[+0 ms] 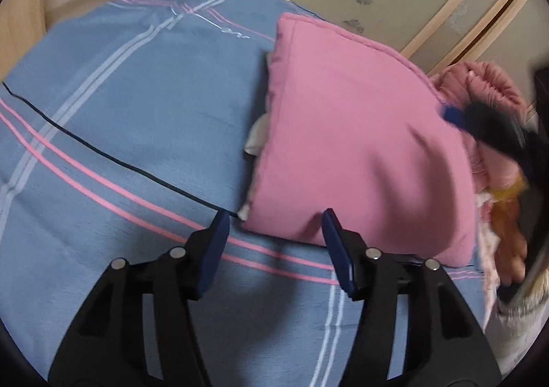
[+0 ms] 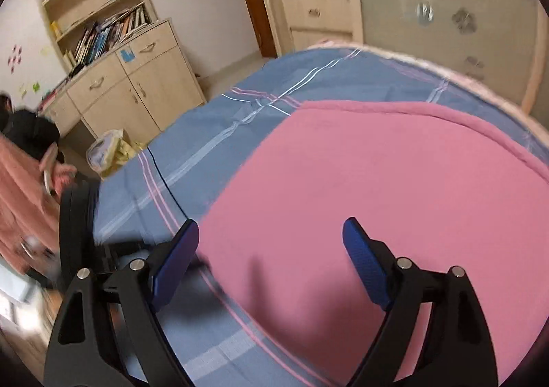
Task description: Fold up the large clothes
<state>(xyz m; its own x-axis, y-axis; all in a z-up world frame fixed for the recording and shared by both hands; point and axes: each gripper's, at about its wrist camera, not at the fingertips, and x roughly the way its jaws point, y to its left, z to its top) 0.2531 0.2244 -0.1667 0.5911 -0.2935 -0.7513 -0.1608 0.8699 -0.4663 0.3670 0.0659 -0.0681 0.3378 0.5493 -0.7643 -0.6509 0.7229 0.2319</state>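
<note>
A folded pink garment (image 1: 353, 146) lies on the blue striped bed sheet (image 1: 137, 105), with white lining showing at its left edge. My left gripper (image 1: 274, 222) is open and empty just in front of the garment's near edge. My right gripper (image 2: 271, 232) is open and empty above the pink garment (image 2: 377, 188), near its left edge. The right gripper also shows blurred in the left wrist view (image 1: 480, 122), at the garment's right side. The left gripper shows dark and blurred in the right wrist view (image 2: 79, 225).
A pink padded jacket (image 1: 487, 84) lies at the right edge of the bed. A patterned wardrobe door (image 2: 446, 16) stands behind the bed. A bookshelf with cabinets (image 2: 113, 60) stands to the left, with a bag (image 2: 106, 150) on the floor.
</note>
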